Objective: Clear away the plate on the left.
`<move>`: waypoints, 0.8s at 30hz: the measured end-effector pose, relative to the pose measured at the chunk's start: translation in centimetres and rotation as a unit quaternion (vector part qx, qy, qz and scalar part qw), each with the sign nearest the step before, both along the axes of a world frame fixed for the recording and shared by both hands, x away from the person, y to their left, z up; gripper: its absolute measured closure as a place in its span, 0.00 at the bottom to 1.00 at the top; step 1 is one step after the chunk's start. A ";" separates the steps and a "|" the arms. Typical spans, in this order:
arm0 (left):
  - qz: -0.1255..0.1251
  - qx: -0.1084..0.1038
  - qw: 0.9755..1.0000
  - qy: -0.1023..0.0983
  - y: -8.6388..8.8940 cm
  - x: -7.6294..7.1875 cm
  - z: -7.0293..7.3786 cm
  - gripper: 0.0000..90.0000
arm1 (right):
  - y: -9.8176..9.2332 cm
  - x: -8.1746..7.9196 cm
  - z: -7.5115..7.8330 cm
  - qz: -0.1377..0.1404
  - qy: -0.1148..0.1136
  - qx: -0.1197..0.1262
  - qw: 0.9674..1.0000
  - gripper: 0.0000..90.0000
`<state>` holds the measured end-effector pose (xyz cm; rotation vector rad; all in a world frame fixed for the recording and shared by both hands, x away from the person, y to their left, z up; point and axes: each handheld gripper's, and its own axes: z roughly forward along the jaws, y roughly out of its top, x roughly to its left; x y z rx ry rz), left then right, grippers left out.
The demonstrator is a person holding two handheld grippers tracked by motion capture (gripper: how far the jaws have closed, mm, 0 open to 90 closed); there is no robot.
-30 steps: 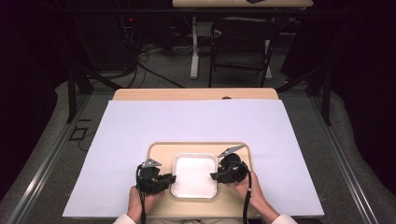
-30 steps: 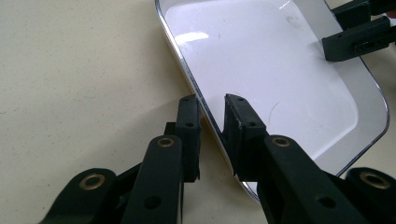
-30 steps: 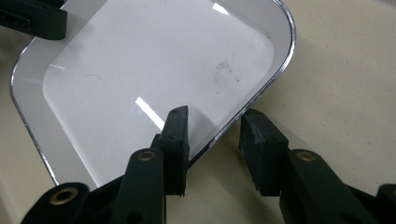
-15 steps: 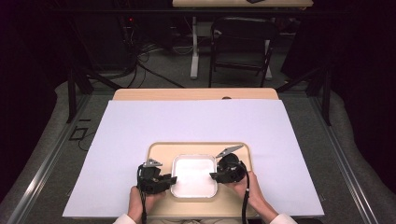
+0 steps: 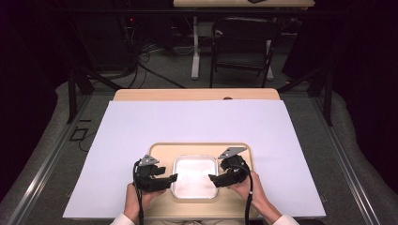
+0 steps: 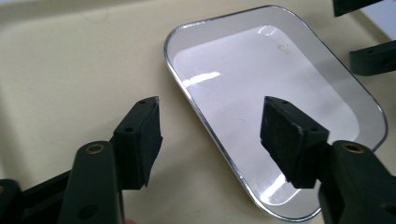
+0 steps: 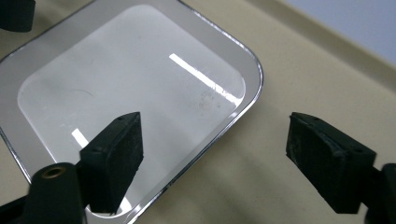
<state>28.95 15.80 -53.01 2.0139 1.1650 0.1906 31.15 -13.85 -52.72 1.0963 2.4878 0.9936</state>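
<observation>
A shallow white rectangular dish with a shiny metal rim lies empty on a tan tray near the table's front edge. My left gripper is at the dish's left side and my right gripper at its right side, each held in a hand. In the left gripper view my left gripper is open, its jaws straddling the rim of the dish. In the right gripper view my right gripper is open wide, one jaw over the dish, the other over the tray.
A large white sheet covers the table under the tray. A dark chair and cables stand on the floor beyond the table's far edge. The right gripper's jaws show past the dish in the left gripper view.
</observation>
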 end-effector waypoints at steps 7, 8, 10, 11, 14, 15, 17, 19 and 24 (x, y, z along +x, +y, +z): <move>-0.018 -0.005 0.999 -0.047 1.3 0.1 1.6 0.19 | -1.0 -0.7 1.8 0.011 -0.059 0.031 0.998 0.06; -0.015 -0.007 0.998 -0.059 1.5 0.1 1.9 0.19 | -1.2 -0.8 2.1 0.013 -0.068 0.035 0.997 0.04; -0.021 -0.009 0.997 -0.079 2.0 0.0 2.4 0.17 | -1.7 -1.1 2.7 0.018 -0.087 0.043 0.995 0.02; -0.019 -0.012 0.996 -0.087 2.2 -0.1 2.7 0.17 | -1.9 -1.3 3.0 0.021 -0.093 0.048 0.994 0.02; -0.021 -0.012 0.994 -0.102 2.8 -0.2 3.3 0.14 | -2.6 -1.7 3.7 0.027 -0.115 0.057 0.991 0.00; -0.022 -0.007 0.994 -0.109 3.0 -0.4 3.5 0.13 | -2.8 -1.8 3.9 0.029 -0.121 0.057 0.991 0.00; -0.023 -0.013 0.993 -0.118 3.3 -0.5 3.8 0.12 | -3.3 -2.0 4.3 0.029 -0.132 0.065 0.989 0.00; -0.027 -0.019 0.992 -0.125 3.5 -0.7 4.1 0.11 | -3.8 -2.3 4.6 0.027 -0.142 0.070 0.987 0.00; -0.036 -0.029 0.990 -0.137 4.0 -1.2 4.5 0.08 | -5.0 -2.9 5.3 0.023 -0.161 0.081 0.983 0.00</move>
